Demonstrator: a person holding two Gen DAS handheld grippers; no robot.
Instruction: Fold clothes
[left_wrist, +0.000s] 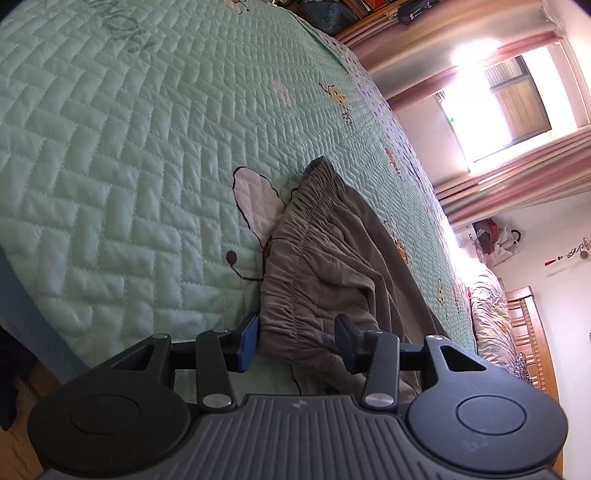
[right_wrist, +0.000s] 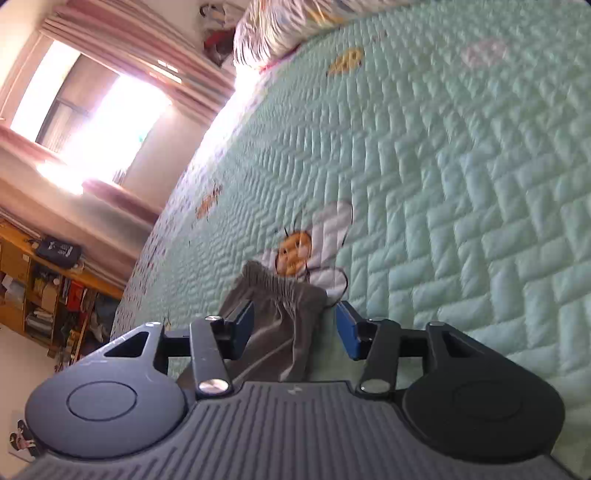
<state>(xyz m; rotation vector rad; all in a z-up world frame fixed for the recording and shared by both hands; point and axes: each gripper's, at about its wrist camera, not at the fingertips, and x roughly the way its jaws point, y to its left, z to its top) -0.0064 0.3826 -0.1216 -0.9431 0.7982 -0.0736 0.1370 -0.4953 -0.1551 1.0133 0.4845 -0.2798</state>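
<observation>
A grey-brown garment (left_wrist: 325, 251) with a gathered elastic waistband lies crumpled on a mint-green quilted bedspread (left_wrist: 129, 166). My left gripper (left_wrist: 299, 343) stands open low over the garment's near end. Its left pad (left_wrist: 250, 341) is at the waistband's edge and its right finger rests over the cloth. In the right wrist view, a waistband corner of the same garment (right_wrist: 284, 314) sits between the fingers of my right gripper (right_wrist: 295, 328). That gripper is open, and a strip of bedspread (right_wrist: 461, 184) shows between the cloth and the right pad (right_wrist: 349, 334).
A bee picture (right_wrist: 295, 251) is stitched into the bedspread beside the garment. A flowered, folded blanket (left_wrist: 491, 314) and a wooden headboard (left_wrist: 532, 332) lie at one end of the bed. A bright window with curtains (left_wrist: 509, 103) and cluttered wooden shelves (right_wrist: 44, 288) stand beyond the bed.
</observation>
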